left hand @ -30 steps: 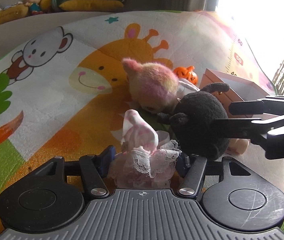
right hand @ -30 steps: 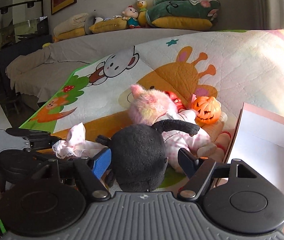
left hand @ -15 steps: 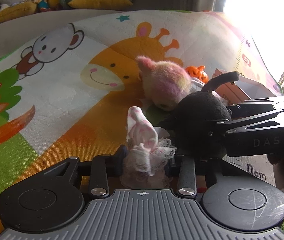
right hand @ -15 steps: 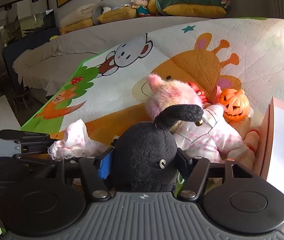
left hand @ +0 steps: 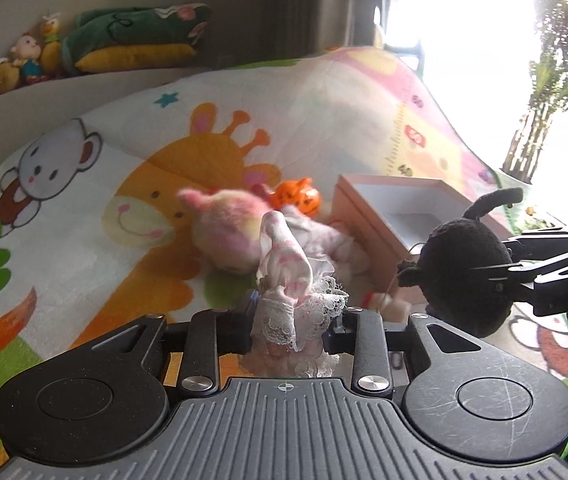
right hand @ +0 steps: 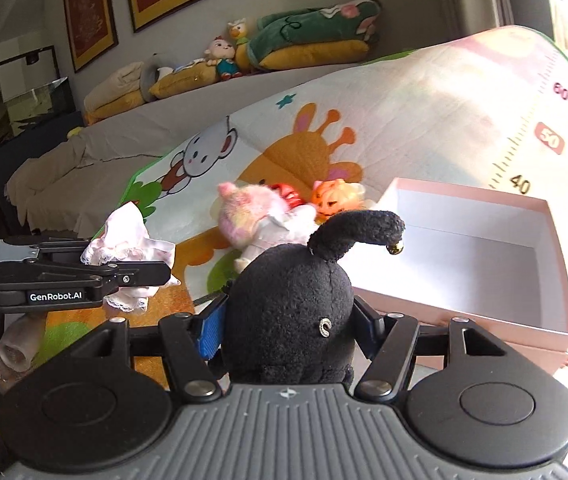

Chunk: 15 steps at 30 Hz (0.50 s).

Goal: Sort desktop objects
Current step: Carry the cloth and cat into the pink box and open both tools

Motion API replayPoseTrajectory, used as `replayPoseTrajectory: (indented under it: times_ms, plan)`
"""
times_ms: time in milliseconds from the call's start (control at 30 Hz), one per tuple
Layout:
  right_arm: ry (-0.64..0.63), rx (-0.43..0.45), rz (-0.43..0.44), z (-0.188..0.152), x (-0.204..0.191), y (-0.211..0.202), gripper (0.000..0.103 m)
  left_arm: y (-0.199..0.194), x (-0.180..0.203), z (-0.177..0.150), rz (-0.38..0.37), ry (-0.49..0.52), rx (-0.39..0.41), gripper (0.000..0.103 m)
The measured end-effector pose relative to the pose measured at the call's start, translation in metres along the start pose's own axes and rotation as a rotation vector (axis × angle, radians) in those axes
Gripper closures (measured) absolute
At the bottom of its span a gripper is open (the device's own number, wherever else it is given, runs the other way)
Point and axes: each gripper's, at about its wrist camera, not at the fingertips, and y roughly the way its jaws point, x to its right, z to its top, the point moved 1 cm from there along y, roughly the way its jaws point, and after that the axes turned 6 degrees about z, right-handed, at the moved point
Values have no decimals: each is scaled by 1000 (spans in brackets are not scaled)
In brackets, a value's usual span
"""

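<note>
Two grippers raised above play mat [left hand: 84, 248], left gripper [left hand: 291, 316] jaws pinching pink lace cloth [left hand: 287, 276], right gripper [right hand: 287, 320] jaws clamping black plush toy [right hand: 287, 312] beside open pink box [right hand: 483, 240], pink plush [right hand: 248, 216] and orange pumpkin [right hand: 329, 200] lying on mat.

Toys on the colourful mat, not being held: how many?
2 for certain: a pink fluffy plush lying mid-mat and an orange pumpkin just behind it. Something red between them may be a third.
</note>
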Motion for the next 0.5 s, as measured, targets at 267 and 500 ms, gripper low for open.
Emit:
replayPoseTrajectory:
  times_ms: [267,500]
  plan:
    - [68,60,-127,-15,42,-63,39,20,75,22,-154,107,-56,69]
    - [83,127,-160,-15,57,-91,39,22,119,25,-252,148,-123,69]
